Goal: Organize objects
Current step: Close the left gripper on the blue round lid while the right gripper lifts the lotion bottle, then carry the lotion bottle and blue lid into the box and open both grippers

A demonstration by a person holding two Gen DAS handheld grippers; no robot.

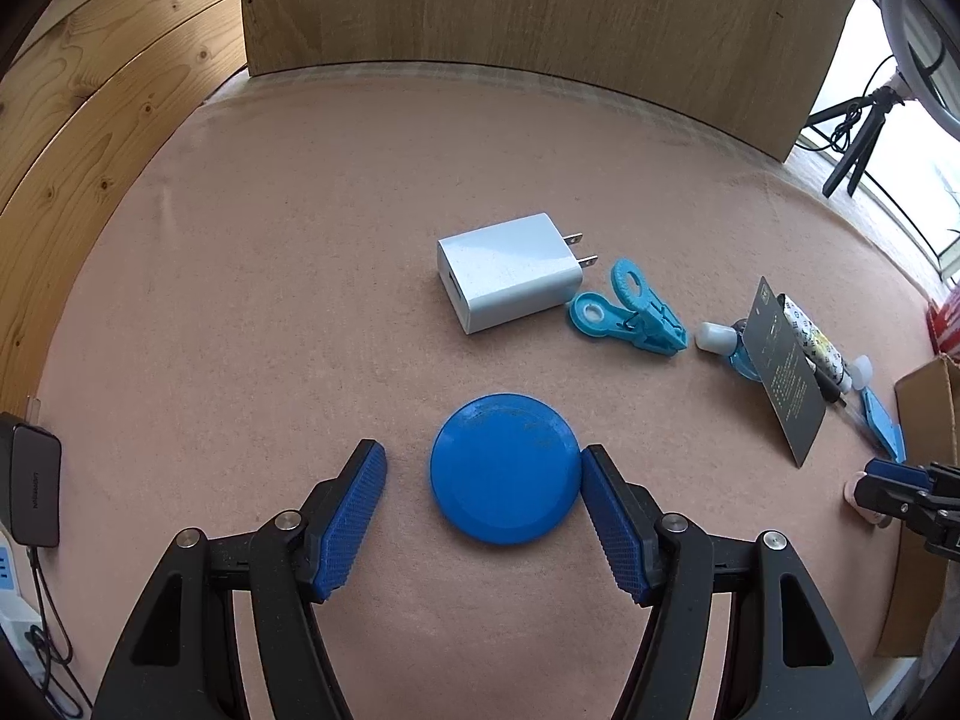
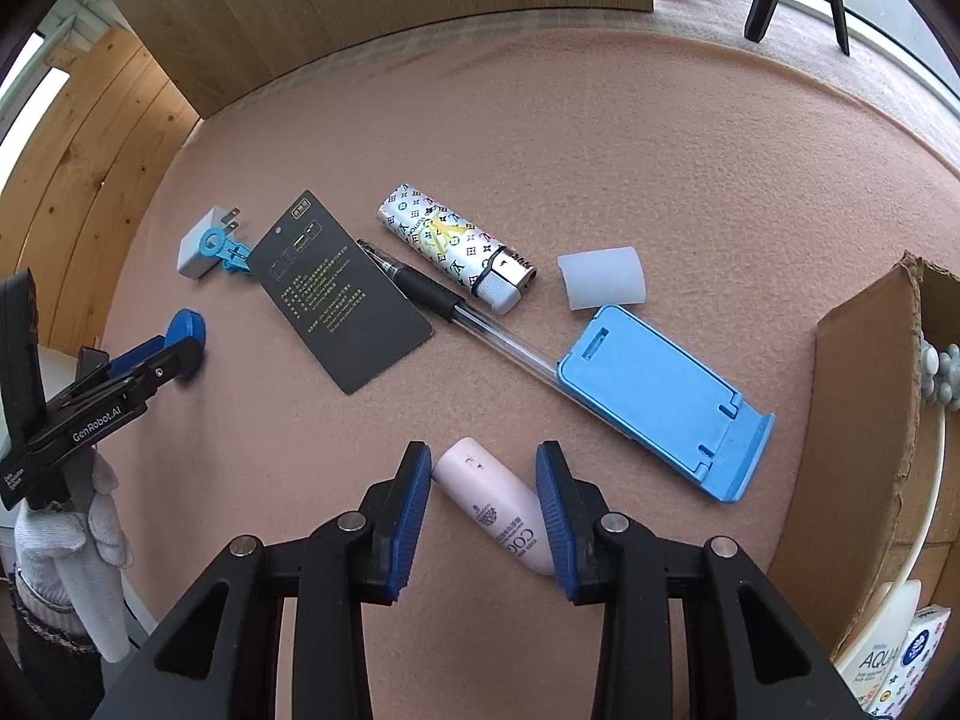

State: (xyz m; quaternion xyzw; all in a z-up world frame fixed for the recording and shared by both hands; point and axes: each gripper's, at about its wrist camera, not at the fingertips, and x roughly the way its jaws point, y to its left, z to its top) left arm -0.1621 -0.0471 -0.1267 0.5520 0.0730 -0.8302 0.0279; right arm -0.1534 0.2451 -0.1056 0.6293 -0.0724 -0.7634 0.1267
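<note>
Our left tool (image 1: 483,480) stands spread around the blue disc (image 1: 505,468), one pad touching its rim. Our right tool (image 2: 483,477) straddles the pink tube (image 2: 495,507); whether it pinches, we cannot tell. Farther off, the black card (image 1: 783,372) hides most of a small bottle (image 1: 723,339).

Partly hidden and cut-off things on a pink tabletop (image 2: 600,138).

In the right wrist view, a clear pen (image 2: 456,312) runs under a blue phone stand (image 2: 654,396) toward 4 o'clock, its end hidden. At 3 o'clock, a cardboard box (image 2: 864,420) is cut off by the edge. In the left wrist view, a dark card (image 1: 780,372) at 3 o'clock covers most of a blue bottle (image 1: 735,354); the card's print is too small to read.
</note>
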